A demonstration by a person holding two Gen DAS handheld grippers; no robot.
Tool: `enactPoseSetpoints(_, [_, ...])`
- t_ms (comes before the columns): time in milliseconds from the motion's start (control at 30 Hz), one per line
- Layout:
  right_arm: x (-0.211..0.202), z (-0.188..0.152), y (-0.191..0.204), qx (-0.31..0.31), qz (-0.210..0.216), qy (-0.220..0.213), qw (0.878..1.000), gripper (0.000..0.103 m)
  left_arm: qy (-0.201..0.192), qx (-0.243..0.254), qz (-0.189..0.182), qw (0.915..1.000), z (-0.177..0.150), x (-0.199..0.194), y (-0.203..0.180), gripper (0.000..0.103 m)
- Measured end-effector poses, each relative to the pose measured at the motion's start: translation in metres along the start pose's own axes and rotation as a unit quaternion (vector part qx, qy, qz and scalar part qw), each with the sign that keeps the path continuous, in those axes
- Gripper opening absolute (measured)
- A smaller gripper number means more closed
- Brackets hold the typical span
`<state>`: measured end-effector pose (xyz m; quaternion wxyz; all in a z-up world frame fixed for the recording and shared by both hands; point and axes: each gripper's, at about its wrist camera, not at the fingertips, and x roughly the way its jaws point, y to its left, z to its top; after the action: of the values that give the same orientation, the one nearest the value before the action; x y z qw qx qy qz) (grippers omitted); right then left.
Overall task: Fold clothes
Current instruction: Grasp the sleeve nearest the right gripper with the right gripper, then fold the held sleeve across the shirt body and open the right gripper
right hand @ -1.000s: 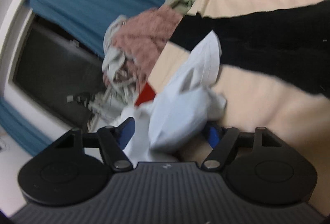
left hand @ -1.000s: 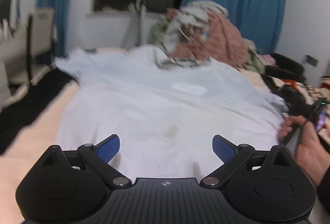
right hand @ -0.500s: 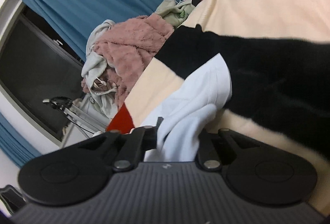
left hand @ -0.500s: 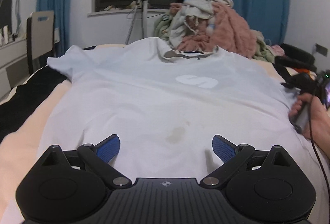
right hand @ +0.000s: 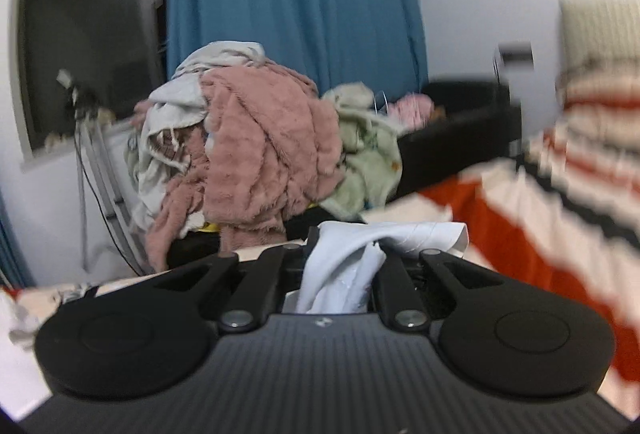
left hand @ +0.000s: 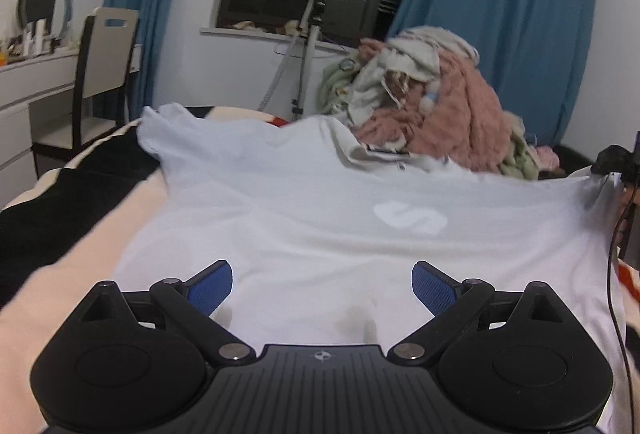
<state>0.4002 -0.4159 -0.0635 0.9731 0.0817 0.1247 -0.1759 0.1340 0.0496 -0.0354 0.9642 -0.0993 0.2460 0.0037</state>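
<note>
White T-shirt (left hand: 320, 202) lies spread ahead of the open left tongs (left hand: 322, 284), its side corner pinched in the right tongs (right hand: 344, 258).

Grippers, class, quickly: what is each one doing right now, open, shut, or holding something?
Left gripper: open, over the white T-shirt, holding nothing.
Right gripper: shut on a bunched edge of the T-shirt.

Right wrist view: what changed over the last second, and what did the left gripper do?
The right gripper closed from open onto the white T-shirt sleeve and swung upright; in the left view that sleeve edge now looks lifted. The left gripper stayed open over the shirt's lower part, gripping nothing. The clothes pile stayed put.
</note>
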Motion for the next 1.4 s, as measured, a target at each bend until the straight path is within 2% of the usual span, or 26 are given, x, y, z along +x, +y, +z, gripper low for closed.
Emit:
enactPoseSetpoints(100, [-0.024,0.019,0.066,-0.117,-0.016,-0.029,0.993,0.009,0.001,-0.04,-0.001,0.9992,0.01,-0.008,0.022,0.098])
enactPoseSetpoints(200, [-0.046,0.018,0.142,-0.238,-0.013,-0.058,0.969,0.009,0.002,-0.072,0.005,0.9974,0.017,-0.012,0.047,0.098])
enactPoseSetpoints(267, [-0.06,0.008,0.191,-0.281,0.002,-0.066,0.957,0.009,0.007,-0.086,0.026,0.996,0.022,-0.011,0.063,0.098])
enactPoseSetpoints(433, [-0.075,-0.039,0.3,-0.31,0.057,-0.045,0.948,0.009,-0.002,-0.145,0.044,0.9884,0.03,-0.012,0.104,0.098])
enactPoseSetpoints(567, [-0.07,-0.083,0.359,-0.317,0.114,0.002,0.941,0.012,0.004,-0.182,0.056,0.9816,0.03,-0.002,0.128,0.098])
enactPoseSetpoints(600, [-0.068,-0.091,0.37,-0.314,0.135,0.02,0.94,0.017,0.007,-0.187,0.058,0.9807,0.03,0.002,0.13,0.098])
enactPoseSetpoints(633, [-0.066,-0.098,0.377,-0.301,0.17,0.045,0.937,0.038,0.01,-0.189,0.059,0.9802,0.031,0.005,0.132,0.098])
enactPoseSetpoints(667, [-0.071,-0.1,0.379,-0.295,0.192,0.048,0.935,0.071,0.012,-0.191,0.06,0.9798,0.031,0.008,0.134,0.098])
enactPoseSetpoints(700, [-0.077,-0.103,0.382,-0.289,0.214,0.05,0.932,0.084,0.012,-0.19,0.059,0.9799,0.03,0.01,0.134,0.098])
enactPoseSetpoints(733, [-0.083,-0.105,0.384,-0.283,0.235,0.052,0.928,0.09,0.012,-0.186,0.058,0.9807,0.03,0.012,0.133,0.098])
enactPoseSetpoints(833, [-0.104,-0.094,0.38,-0.277,0.258,0.041,0.925,0.09,0.008,-0.172,0.055,0.9835,0.03,0.014,0.127,0.098])
enactPoseSetpoints(900, [-0.117,-0.08,0.367,-0.261,0.261,0.037,0.928,0.09,0.004,-0.159,0.056,0.9857,0.029,0.013,0.12,0.098])
enactPoseSetpoints(1000, [-0.144,-0.058,0.333,-0.233,0.267,0.031,0.935,0.09,-0.001,-0.139,0.056,0.9887,0.029,0.008,0.11,0.098])
enactPoseSetpoints(1133, [-0.191,-0.044,0.266,-0.19,0.268,0.031,0.944,0.09,-0.004,-0.117,0.05,0.9919,0.027,0.0,0.096,0.098])
enactPoseSetpoints(1267, [-0.255,-0.053,0.194,-0.156,0.264,0.033,0.951,0.09,-0.012,-0.087,0.032,0.9956,0.018,-0.012,0.08,0.098])
enactPoseSetpoints(1400, [-0.289,-0.066,0.154,-0.121,0.251,0.034,0.96,0.09,0.0,-0.049,0.016,0.9987,0.004,-0.023,0.062,0.098])
